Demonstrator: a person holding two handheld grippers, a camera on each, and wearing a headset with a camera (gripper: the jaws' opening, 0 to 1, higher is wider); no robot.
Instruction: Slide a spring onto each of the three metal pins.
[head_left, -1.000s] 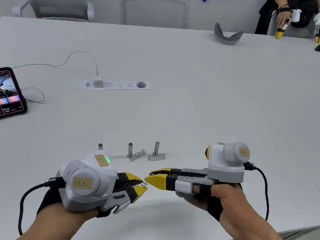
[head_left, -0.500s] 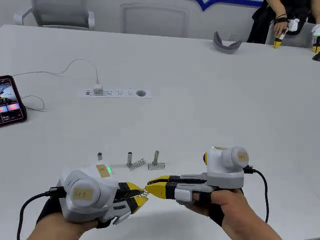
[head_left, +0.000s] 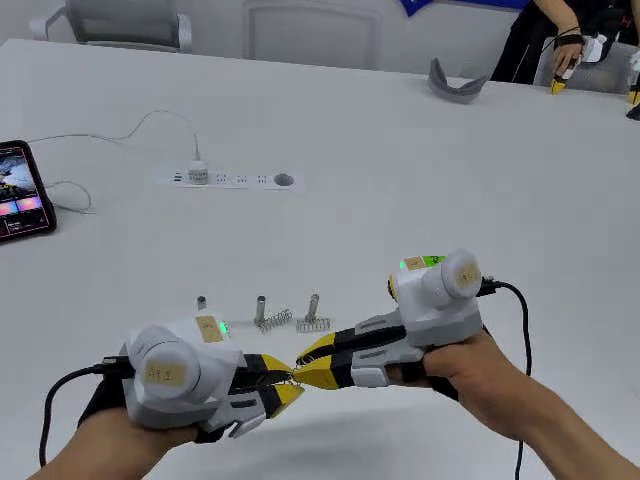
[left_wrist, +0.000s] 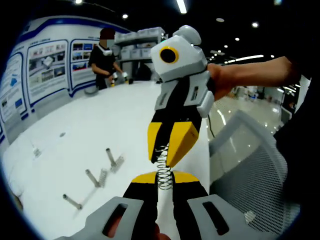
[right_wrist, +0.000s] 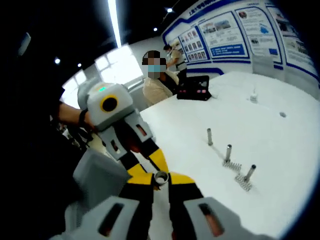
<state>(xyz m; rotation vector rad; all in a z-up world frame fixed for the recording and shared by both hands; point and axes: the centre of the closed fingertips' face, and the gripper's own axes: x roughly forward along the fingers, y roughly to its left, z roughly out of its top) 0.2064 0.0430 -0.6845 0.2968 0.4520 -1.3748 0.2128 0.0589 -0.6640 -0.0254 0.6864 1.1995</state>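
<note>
1. Spring (left_wrist: 163, 169): a small coil held off the white table (head_left: 420, 180) between the two sets of tongs, low and centre in the head view. In the left gripper view it runs straight up from the bottom centre.
2. The left gripper (head_left: 278, 382) has its yellow jaws drawn narrow, pinching the near end of the spring.
3. The right gripper (head_left: 308, 368) meets it tip to tip, its jaws narrow too and gripping the other end. In the right gripper view the coil shows end-on as a ring between its tips.
4. Three metal pins stand upright in a row just above the tongs in the head view: left pin (head_left: 201, 302), middle pin (head_left: 260, 308) and right pin (head_left: 313, 305), all with bare shafts.
5. A loose spring (head_left: 276, 320) lies on the table at the foot of the middle pin, and a second loose spring (head_left: 313, 324) lies at the foot of the right pin.
6. A power strip (head_left: 240, 179) lies in the upper left of the head view, and a lit phone (head_left: 20, 190) sits at the left edge.
</note>
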